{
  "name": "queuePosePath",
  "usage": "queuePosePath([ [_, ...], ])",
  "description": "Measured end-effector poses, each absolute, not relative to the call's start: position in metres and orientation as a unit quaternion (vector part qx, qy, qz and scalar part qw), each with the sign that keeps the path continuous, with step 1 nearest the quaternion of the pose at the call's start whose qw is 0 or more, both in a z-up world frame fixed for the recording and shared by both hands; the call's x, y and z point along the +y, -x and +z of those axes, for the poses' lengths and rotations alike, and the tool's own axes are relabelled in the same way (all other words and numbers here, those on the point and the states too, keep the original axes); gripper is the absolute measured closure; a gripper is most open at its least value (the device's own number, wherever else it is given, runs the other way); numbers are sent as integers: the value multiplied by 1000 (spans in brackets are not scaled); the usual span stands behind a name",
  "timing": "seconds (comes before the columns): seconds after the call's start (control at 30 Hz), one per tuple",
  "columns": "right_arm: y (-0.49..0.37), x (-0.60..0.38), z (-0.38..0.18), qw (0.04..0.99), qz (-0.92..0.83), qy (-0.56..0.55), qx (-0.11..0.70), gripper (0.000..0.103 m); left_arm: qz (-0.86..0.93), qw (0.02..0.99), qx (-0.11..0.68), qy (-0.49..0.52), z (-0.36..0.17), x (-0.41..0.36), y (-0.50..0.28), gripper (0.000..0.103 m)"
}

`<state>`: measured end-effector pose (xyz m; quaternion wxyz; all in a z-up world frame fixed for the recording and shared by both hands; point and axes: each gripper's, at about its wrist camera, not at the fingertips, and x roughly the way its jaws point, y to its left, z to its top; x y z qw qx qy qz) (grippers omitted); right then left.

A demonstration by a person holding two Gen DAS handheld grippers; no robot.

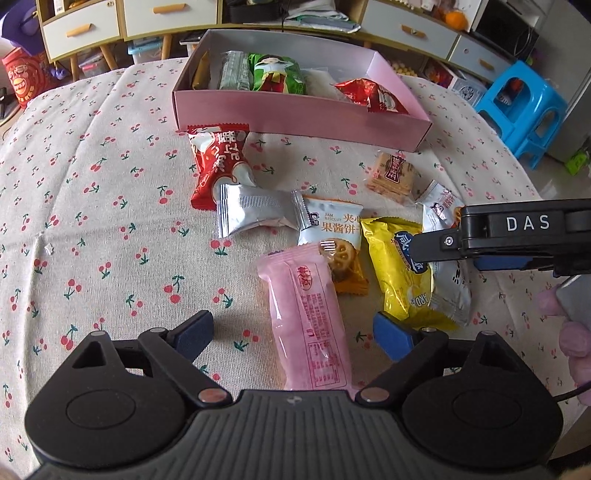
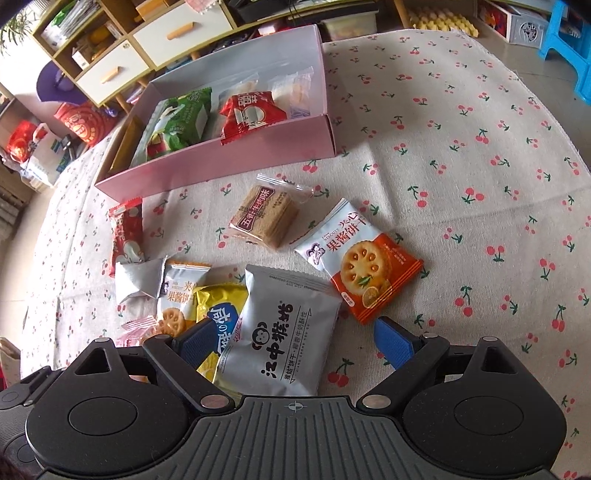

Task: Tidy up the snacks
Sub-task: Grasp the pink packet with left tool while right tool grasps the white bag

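Observation:
A pink box (image 1: 295,114) at the back of the table holds several packets, among them a green one (image 1: 277,72) and a red one (image 1: 373,94). Loose snacks lie in front of it. My left gripper (image 1: 293,336) is open, with a pink packet (image 1: 306,317) lying between its fingers, untouched. A yellow packet (image 1: 399,273) lies to its right. My right gripper (image 2: 295,343) is open over a silver packet (image 2: 280,332), its pads clear of the wrapper. An orange jam biscuit packet (image 2: 365,266) and a brown cracker pack (image 2: 266,214) lie just beyond.
A red packet (image 1: 218,166), a silver one (image 1: 251,214) and another jam biscuit packet (image 1: 332,229) lie left of the pile. The cherry-print cloth (image 2: 480,147) is bare to the right. Drawers (image 1: 81,29) and a blue stool (image 1: 524,107) stand beyond the table.

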<state>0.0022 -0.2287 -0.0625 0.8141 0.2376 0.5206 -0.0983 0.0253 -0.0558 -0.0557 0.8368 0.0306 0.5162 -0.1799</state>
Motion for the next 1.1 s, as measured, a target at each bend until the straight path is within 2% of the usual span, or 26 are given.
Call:
queuePosePath([
  [0.27,-4,-230,-63,813,-106,-246,517,9,-174,844,507,-23,-53,-53,-23,31],
  [0.57,-3,-230,-62,812,-114,-260,511,10,-179,845,503,2,-47,-45,-25,59],
  [0.73,-2,-230,-61,814,-123,-257,505,25,-176,848,500,10,-45,-43,-27,69],
  [0.8,-1,-231,-60,815,-124,-261,503,37,-176,848,500,15,-45,-41,-28,71],
  [0.9,0,-233,-59,813,-118,-273,501,49,-176,848,500,21,-44,-40,-29,72],
  [1.1,0,-232,-55,817,-123,-263,498,54,-179,854,488,27,-36,-37,-31,72],
])
